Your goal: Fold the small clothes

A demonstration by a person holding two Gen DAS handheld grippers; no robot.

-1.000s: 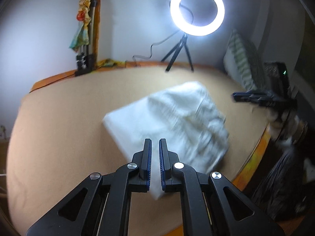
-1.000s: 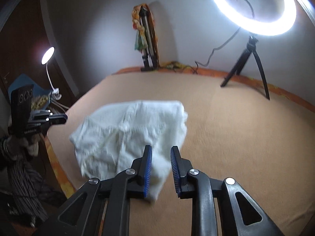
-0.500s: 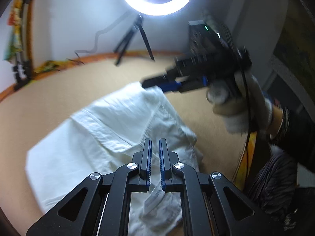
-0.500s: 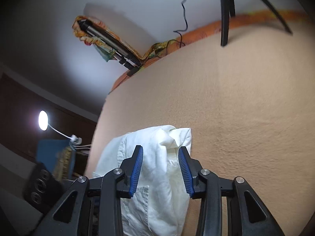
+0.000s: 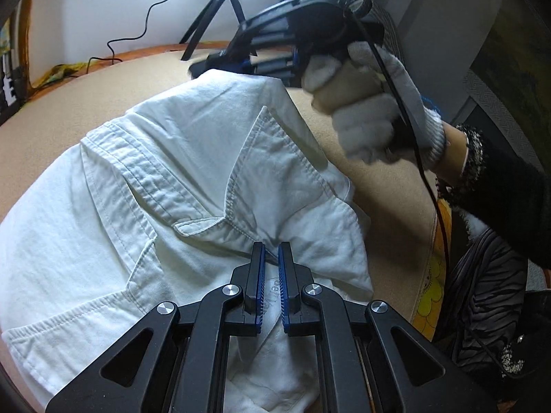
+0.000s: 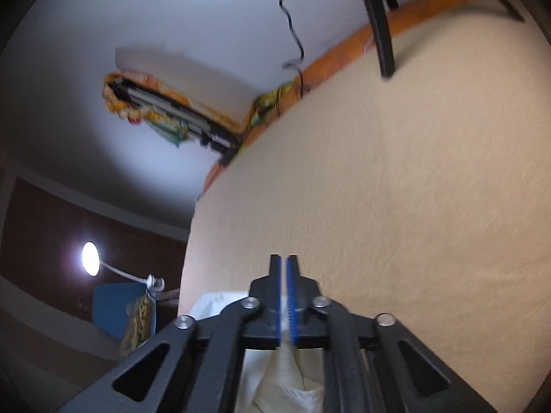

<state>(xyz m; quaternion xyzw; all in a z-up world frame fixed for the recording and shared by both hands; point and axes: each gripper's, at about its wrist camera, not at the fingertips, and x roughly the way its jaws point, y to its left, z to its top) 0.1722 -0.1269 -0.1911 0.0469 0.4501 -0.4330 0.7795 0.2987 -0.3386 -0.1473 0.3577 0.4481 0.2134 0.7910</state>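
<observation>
A white garment [image 5: 165,179] with stitched seams and pocket flaps lies crumpled on the tan surface [image 5: 389,186]. My left gripper [image 5: 270,258] hovers low over its near part, jaws almost together, nothing clearly between them. My right gripper [image 6: 283,262] is shut on a fold of the white garment [image 6: 286,375], which hangs bunched between and under its fingers. In the left wrist view the right gripper [image 5: 220,65], held by a gloved hand [image 5: 372,117], sits at the garment's far edge.
A ring-light tripod [image 5: 220,10] and its cable stand at the back by the wall. An orange edge [image 6: 344,55] borders the tan surface. A second tripod wrapped in coloured cloth [image 6: 165,110] leans at the wall. A desk lamp [image 6: 90,258] glows at left.
My right gripper has closed from wide open onto the garment's far edge. My left gripper has moved closer and lower over the garment, its jaws unchanged.
</observation>
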